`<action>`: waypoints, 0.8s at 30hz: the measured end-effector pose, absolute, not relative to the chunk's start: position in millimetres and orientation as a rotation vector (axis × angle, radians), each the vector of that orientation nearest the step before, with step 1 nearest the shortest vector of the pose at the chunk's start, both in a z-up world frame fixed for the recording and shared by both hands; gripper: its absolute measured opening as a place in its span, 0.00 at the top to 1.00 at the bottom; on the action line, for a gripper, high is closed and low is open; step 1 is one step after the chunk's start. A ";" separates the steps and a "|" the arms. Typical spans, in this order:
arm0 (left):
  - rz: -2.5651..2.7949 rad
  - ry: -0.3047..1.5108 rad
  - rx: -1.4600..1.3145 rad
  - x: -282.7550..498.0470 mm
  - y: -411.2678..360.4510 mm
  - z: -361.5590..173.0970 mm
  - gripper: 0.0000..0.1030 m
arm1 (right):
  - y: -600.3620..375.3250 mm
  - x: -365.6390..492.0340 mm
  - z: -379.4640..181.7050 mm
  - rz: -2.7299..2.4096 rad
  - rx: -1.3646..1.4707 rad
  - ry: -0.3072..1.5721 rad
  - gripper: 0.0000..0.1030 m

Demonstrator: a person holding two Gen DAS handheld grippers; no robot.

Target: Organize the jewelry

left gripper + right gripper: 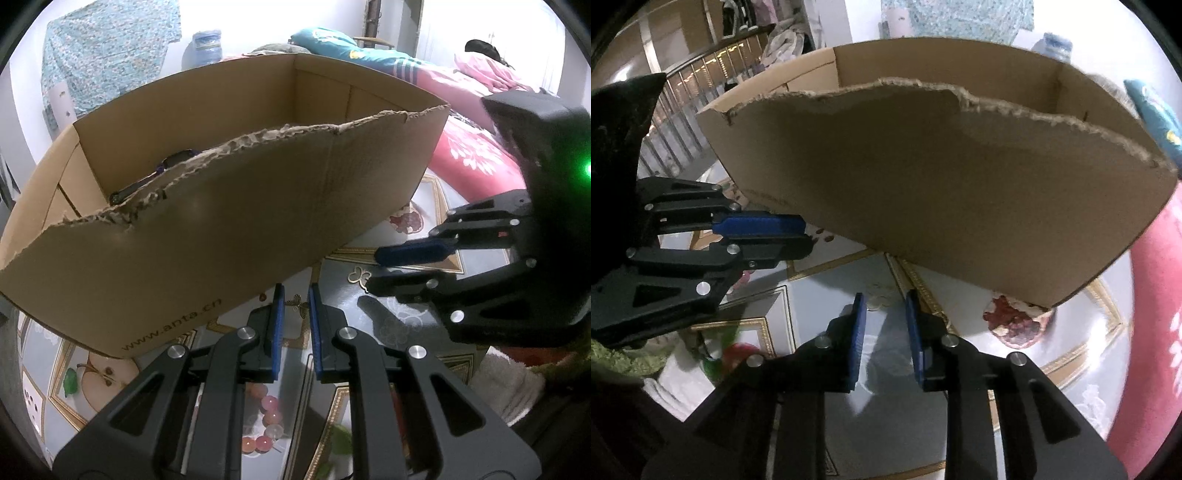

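Jaws of the left gripper (296, 295) stand only a narrow slit apart, with nothing between the blue pads (279, 317). Those of the right gripper (886, 306) are parted a little wider and are likewise empty; only the patterned cloth of the bench (827, 291) shows through the gap.

Both grippers point down at the bench just in front of the cardboard box (221, 229), the left one before its printed near wall and the right one nearer the box's right-hand corner. The box has a ragged, torn top edge along that near wall. Inside it, against the torn edge towards the left end, lies a dark object (177, 158) that cannot be identified.

A bracelet of pink and clear beads (267, 417) lies on the bench outside the box, on the near side, underneath the left gripper's fingers and partly hidden by them.

Beyond the box's right end is a bed with a pink cover (472, 155). Behind the box's far wall stands a blue water bottle (207, 46).
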State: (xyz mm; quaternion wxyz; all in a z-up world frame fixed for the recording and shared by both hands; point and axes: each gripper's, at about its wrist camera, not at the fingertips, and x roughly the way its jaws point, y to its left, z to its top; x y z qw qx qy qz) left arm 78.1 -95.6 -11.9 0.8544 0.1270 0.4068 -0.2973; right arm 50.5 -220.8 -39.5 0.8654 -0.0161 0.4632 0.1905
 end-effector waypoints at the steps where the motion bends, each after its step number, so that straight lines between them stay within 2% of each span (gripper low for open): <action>1: -0.625 0.856 0.268 78.2 -95.5 -11.8 0.88 | -220.9 53.6 -39.7 0.424 -0.007 0.982 0.77; 8: -0.621 0.860 0.267 78.9 -96.2 -11.2 0.89 | -215.2 59.3 -41.2 0.538 0.117 1.027 0.77; 14: -0.620 0.862 0.267 79.2 -98.0 -12.4 0.89 | -216.6 59.7 -35.9 0.461 -0.005 0.976 0.77; 17: -0.621 0.862 0.267 79.4 -98.4 -12.7 0.88 | -214.6 64.4 -35.2 0.467 -0.100 0.959 0.69; 24: -0.620 0.862 0.267 79.4 -98.5 -12.7 0.88 | -206.2 74.1 -34.6 0.568 -0.222 0.953 0.68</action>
